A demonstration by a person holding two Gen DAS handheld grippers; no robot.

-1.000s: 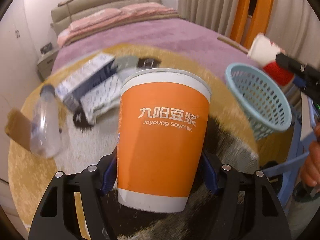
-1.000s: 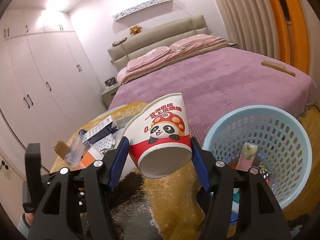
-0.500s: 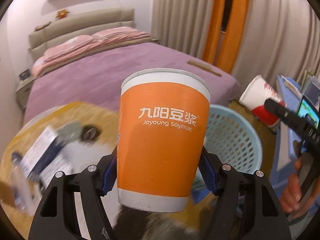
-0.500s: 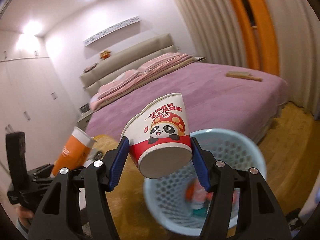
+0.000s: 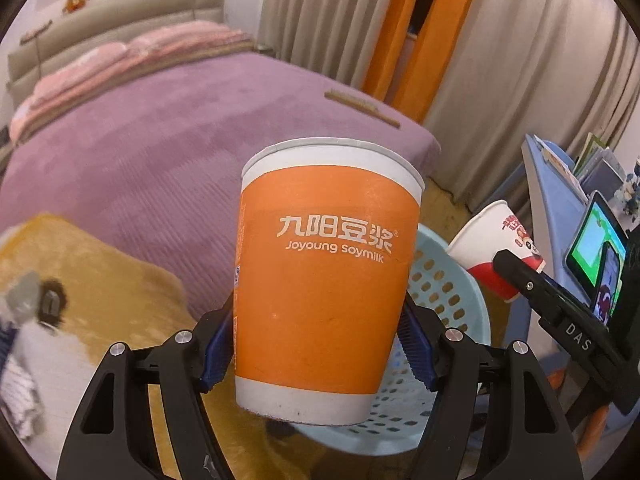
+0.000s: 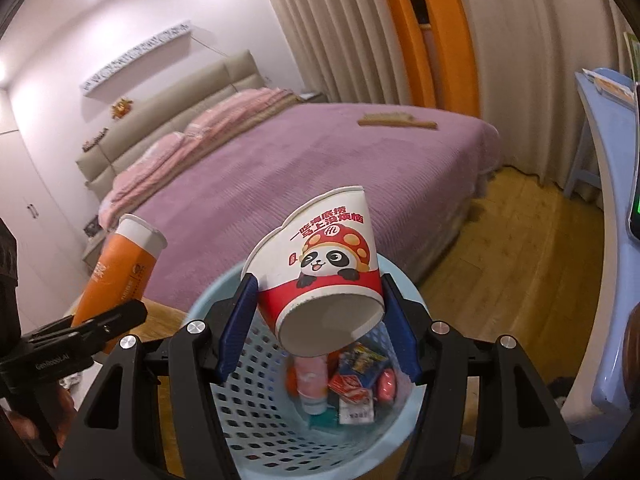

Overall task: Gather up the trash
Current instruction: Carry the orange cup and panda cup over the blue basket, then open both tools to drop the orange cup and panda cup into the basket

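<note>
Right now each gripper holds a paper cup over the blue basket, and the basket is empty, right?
Not quite. Each gripper does hold a cup, the orange cup on the left, the panda cup on the right, but the basket is not empty: the right wrist view shows wrappers and other trash inside.

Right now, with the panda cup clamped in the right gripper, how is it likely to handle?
The panda cup looks like thin paper: its rim is already dented, so it probably crushes easily. It appears empty, so likely light. Held tilted in the right gripper over the basket, it should drop in if released.
</note>
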